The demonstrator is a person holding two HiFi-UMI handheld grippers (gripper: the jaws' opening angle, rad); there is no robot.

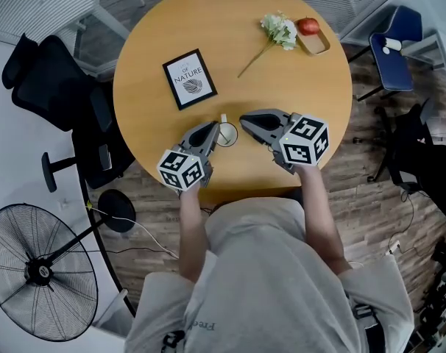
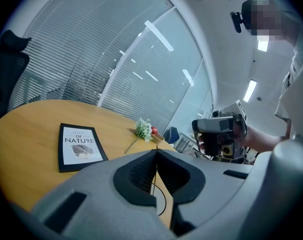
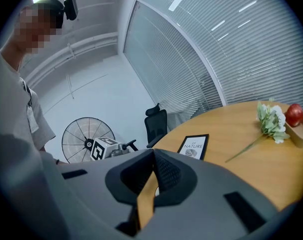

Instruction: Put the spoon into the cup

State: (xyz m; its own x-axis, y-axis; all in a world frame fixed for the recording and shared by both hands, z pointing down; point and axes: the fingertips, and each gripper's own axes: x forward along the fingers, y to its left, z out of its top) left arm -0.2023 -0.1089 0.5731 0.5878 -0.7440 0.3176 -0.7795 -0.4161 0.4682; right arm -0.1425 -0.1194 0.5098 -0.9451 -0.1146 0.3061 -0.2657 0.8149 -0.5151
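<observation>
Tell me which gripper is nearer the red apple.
Right. The right gripper lies below-left of the red apple in the head view; the left gripper is farther left, past the white cup.

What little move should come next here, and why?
Probably opening the left gripper: its jaws look shut on the spoon's thin handle, which stands at the rim of the cup just beneath, so letting go should drop it in.

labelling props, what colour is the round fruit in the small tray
Red. The fruit shows best in the right gripper view.
</observation>
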